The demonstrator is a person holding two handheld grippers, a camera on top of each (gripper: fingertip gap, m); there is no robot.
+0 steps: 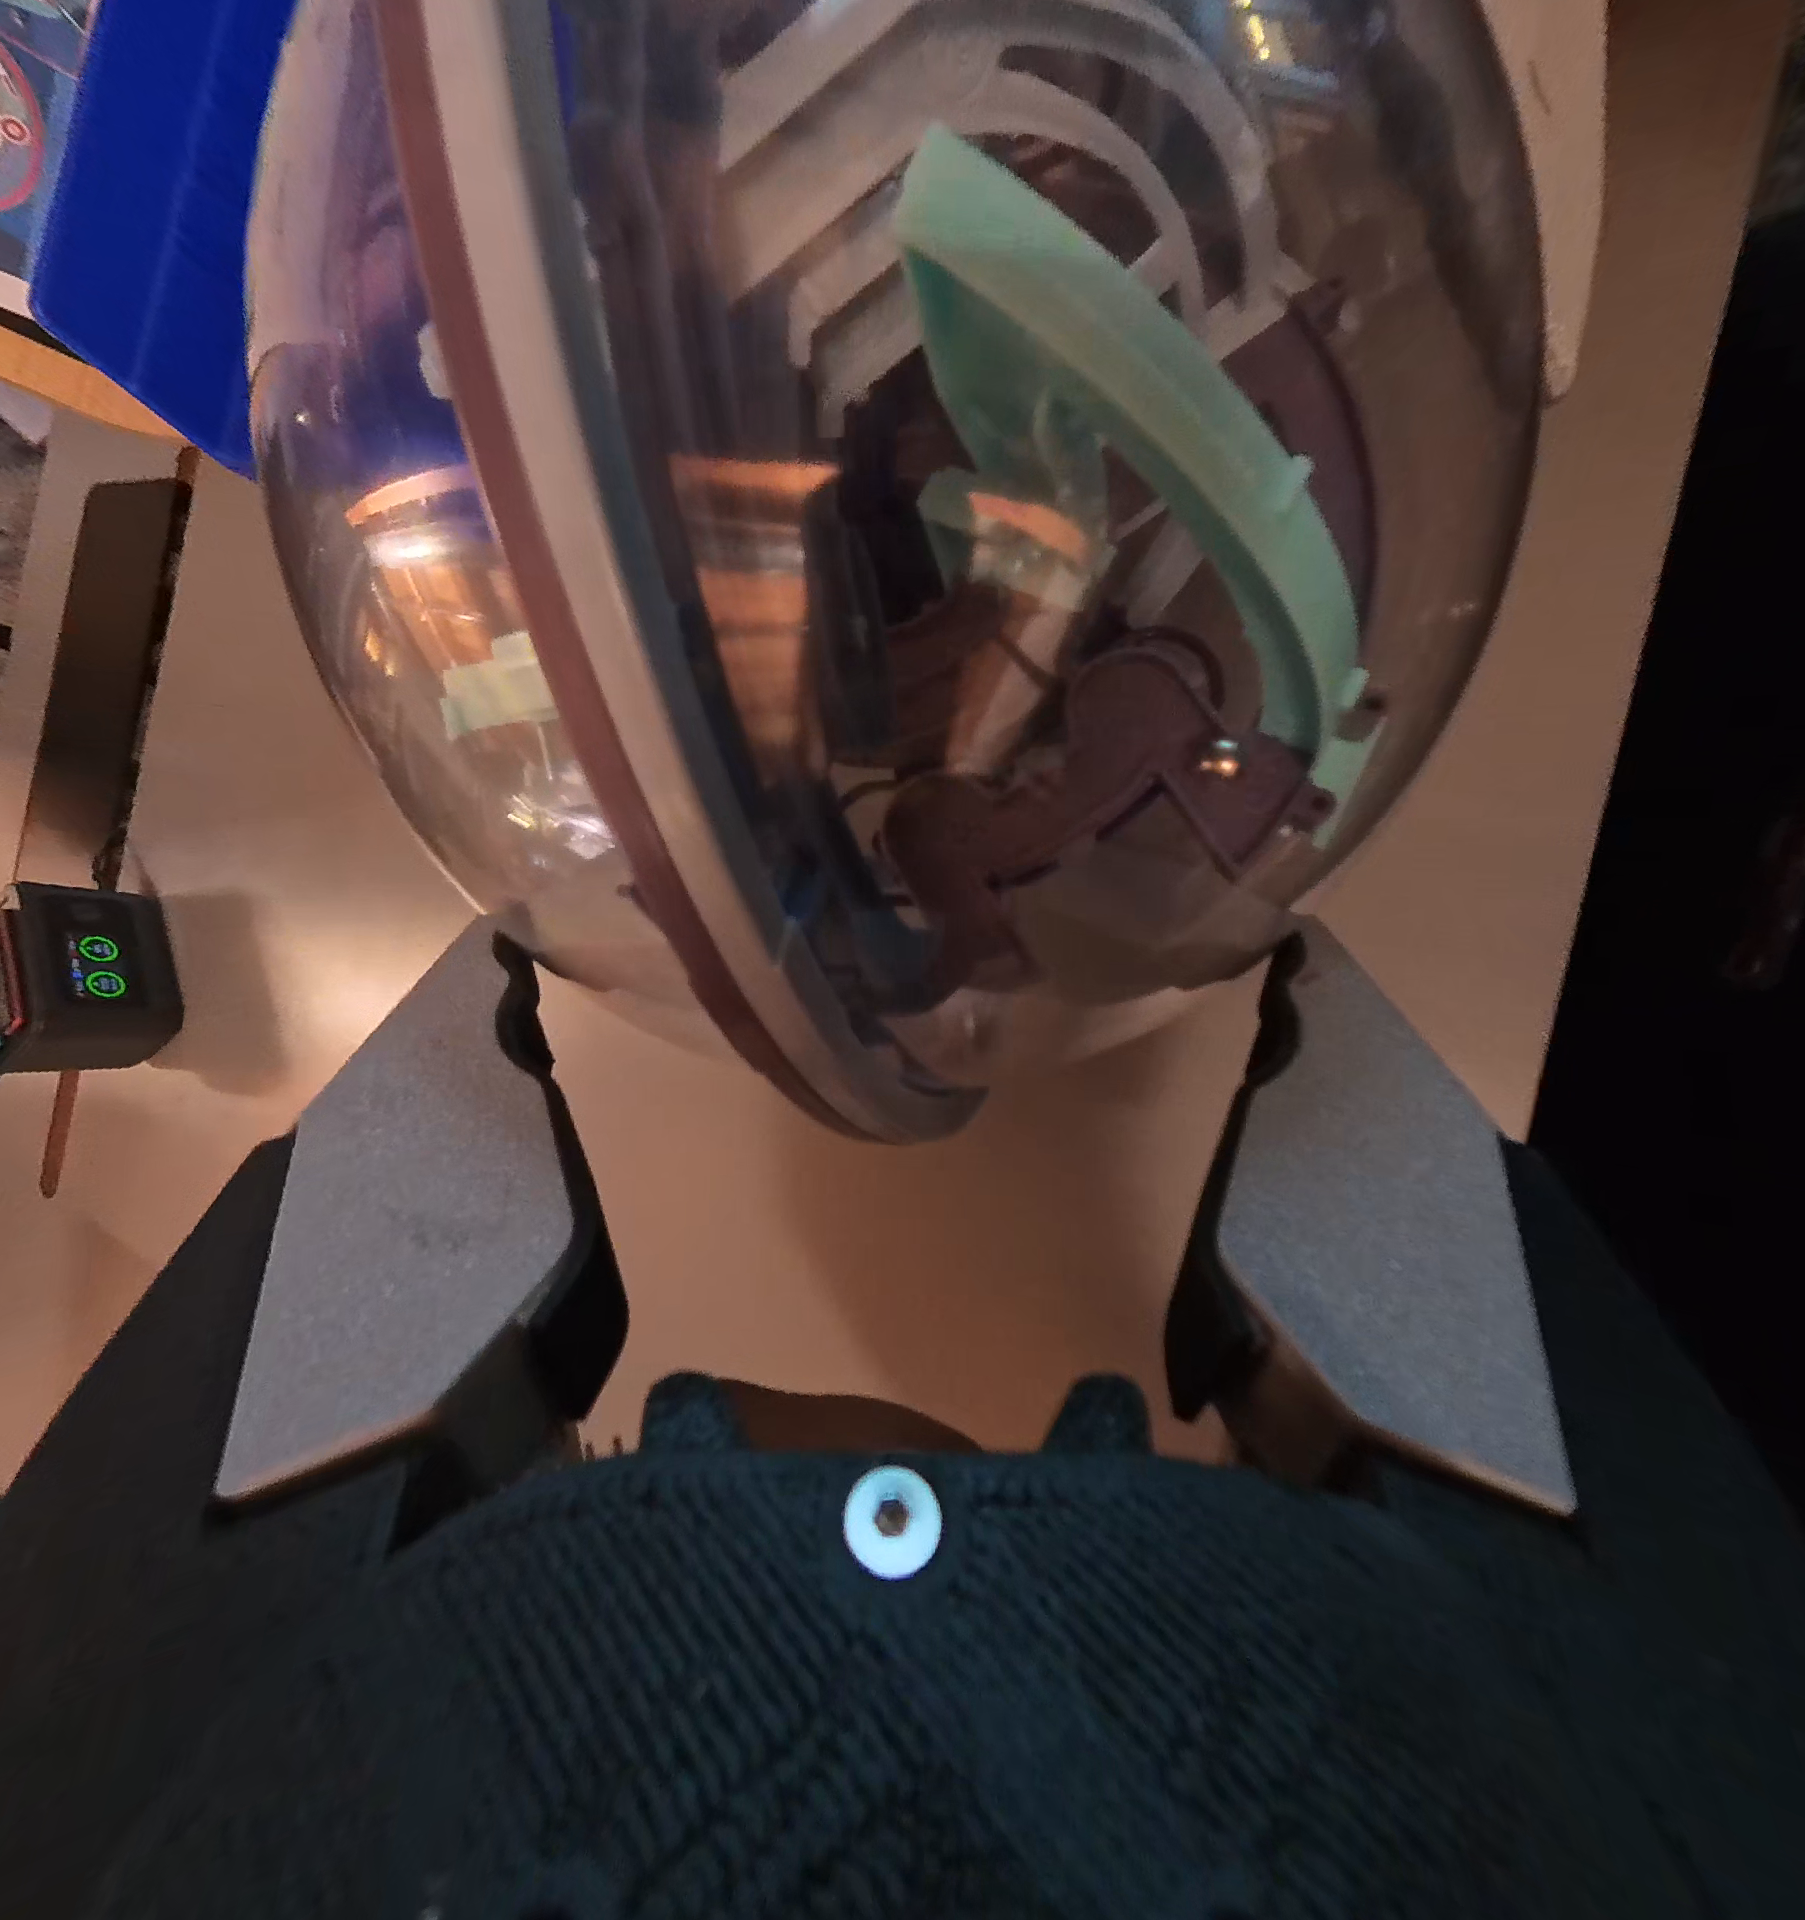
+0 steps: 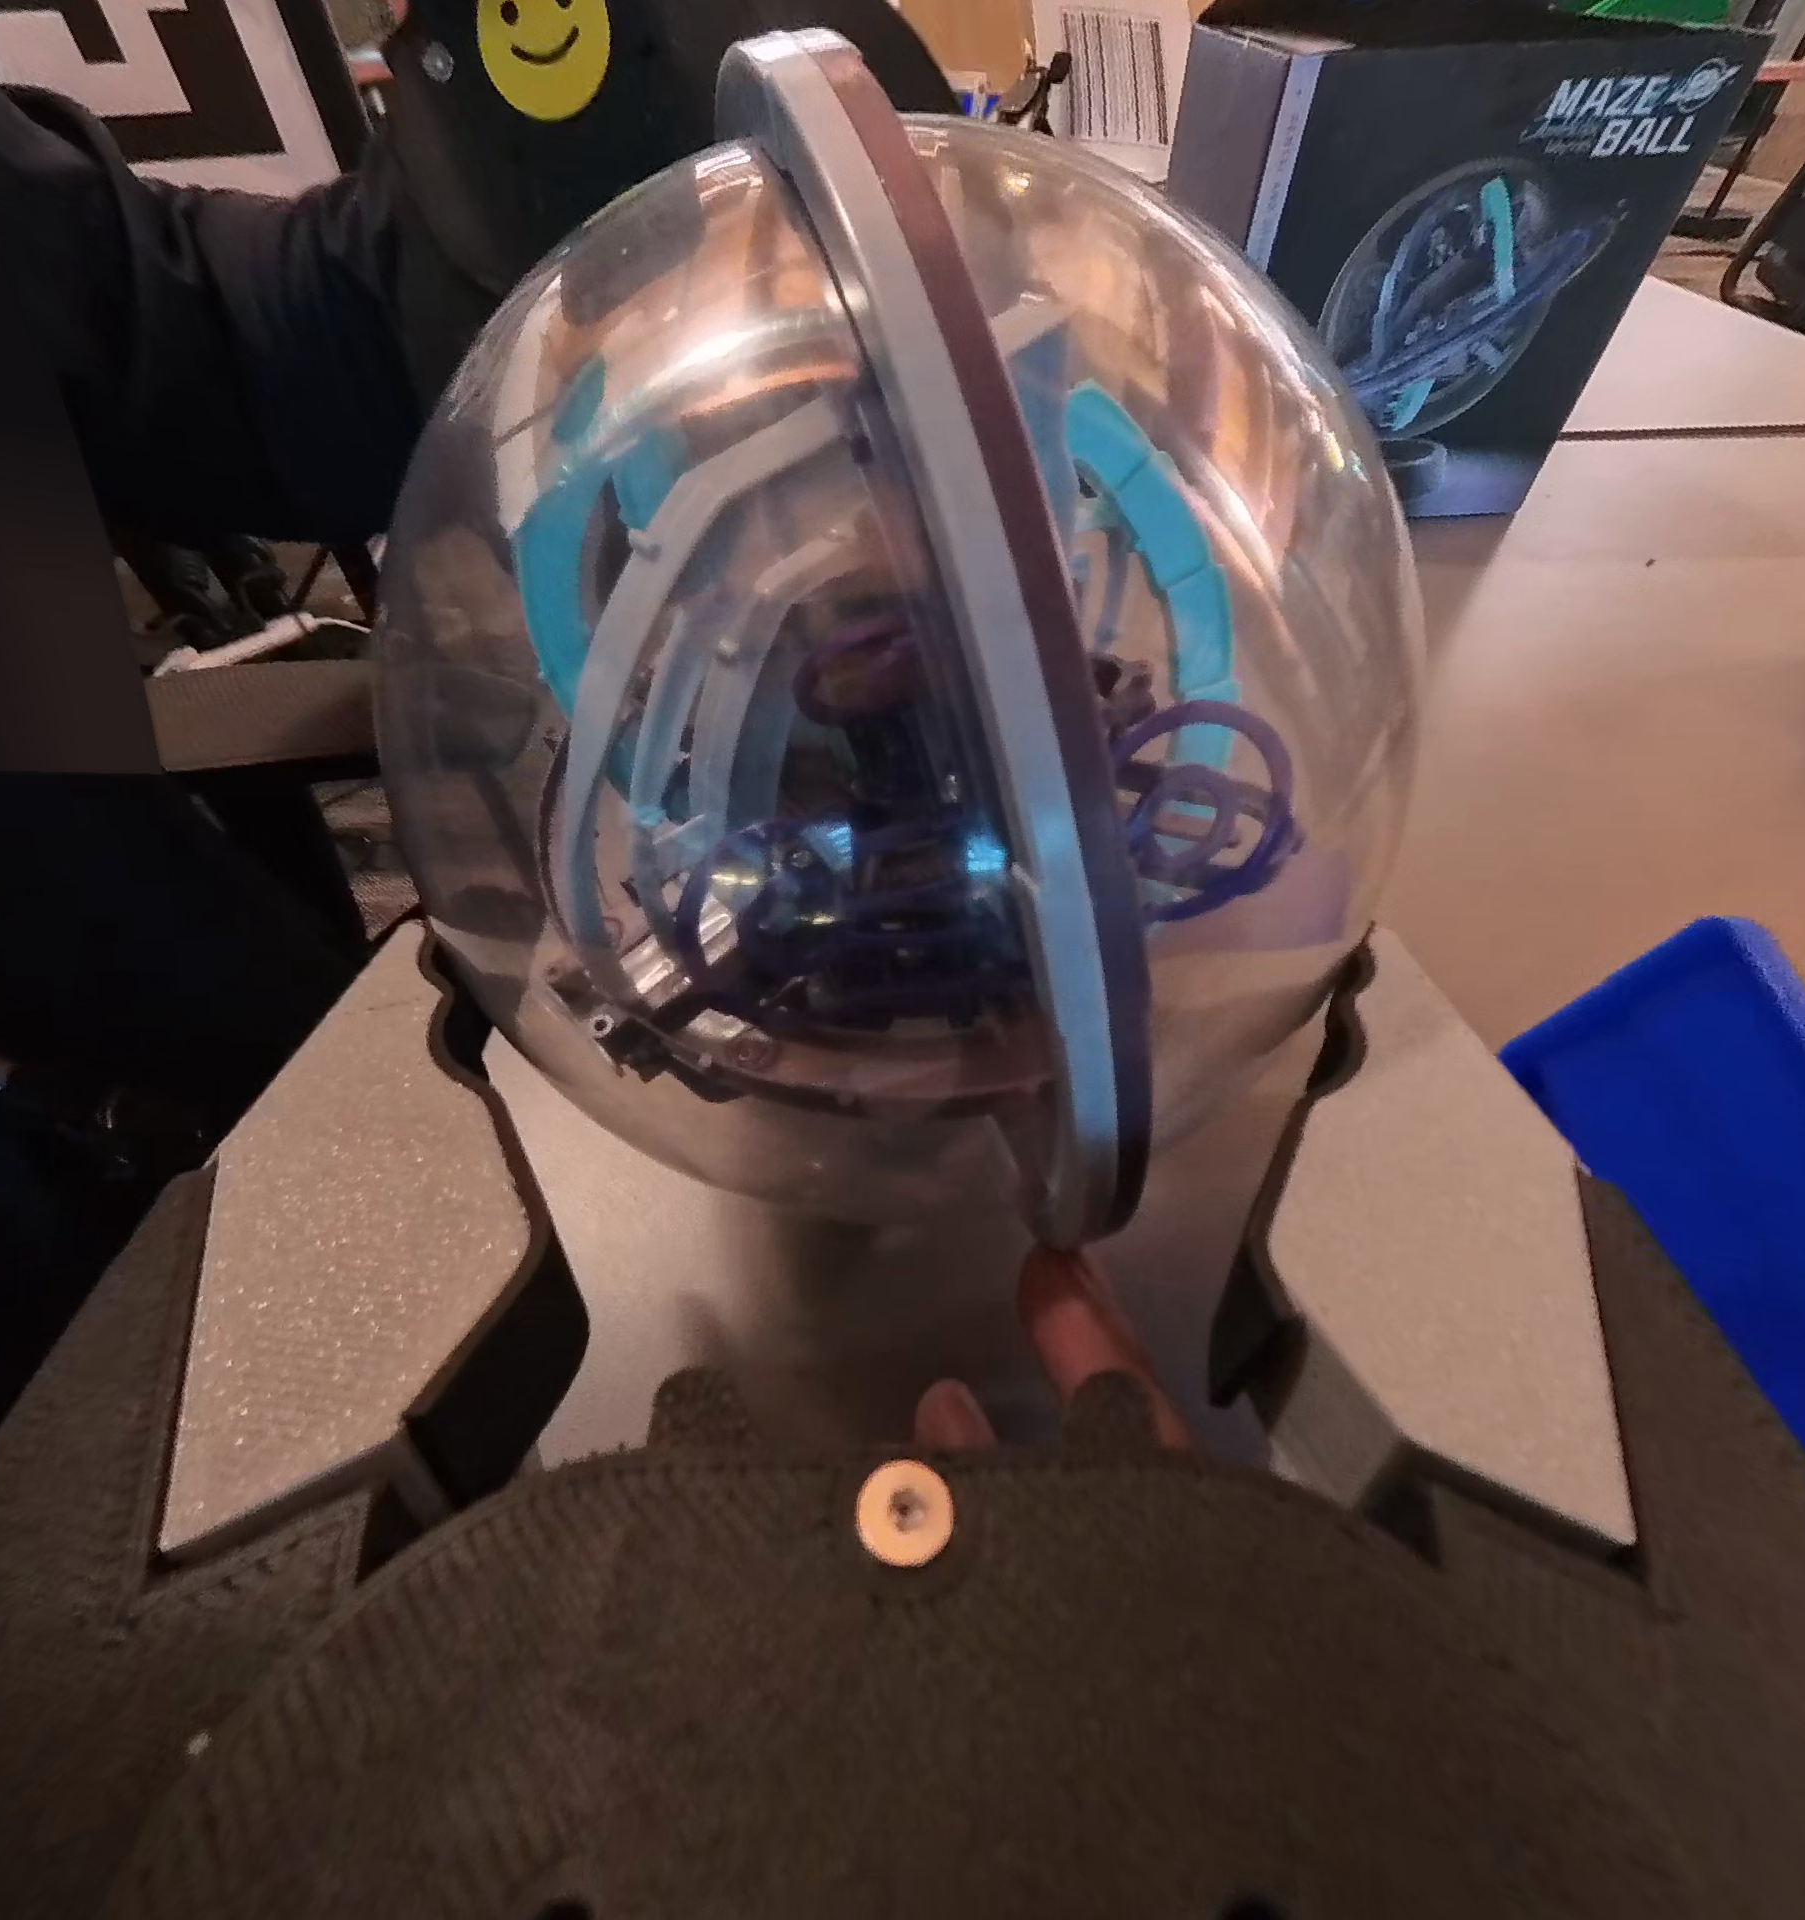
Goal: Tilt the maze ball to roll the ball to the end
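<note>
Between the spread fingers of the left gripper (image 1: 898,966) sits the maze ball (image 1: 877,499), a clear sphere pressed against both dark fingertips at its lower sides, so the gripper is clamped on it. A brown-and-grey seam ring (image 1: 524,582) runs diagonally across the shell from upper left to lower right. Behind the shell curve a mint-green track (image 1: 1168,457), pale grey ramps and dark brown pieces; the small ball inside cannot be made out. Beyond the sphere lies a tan tabletop (image 1: 274,727), with a small black device showing green lit rings (image 1: 98,966) at the left edge and a blue bin (image 1: 150,208) farther back on the left.

Seen from the right wrist, the right gripper (image 2: 893,966) grasps the same maze ball (image 2: 732,582), its fingertips touching the sphere's lower left and lower right. The grey seam ring (image 2: 981,623) stands nearly upright here, tilted a little, and a fingertip (image 2: 1064,1309) of the person's hand touches its lowest point. Light blue tracks (image 2: 1189,582) and purple loops (image 2: 1220,810) show inside. To the right, near the gripper, is a blue bin (image 2: 1698,1122); farther off on the pale table (image 2: 1604,644) stands the dark retail box (image 2: 1480,239) picturing the toy. A dark sleeve (image 2: 150,312) fills the left background.
</note>
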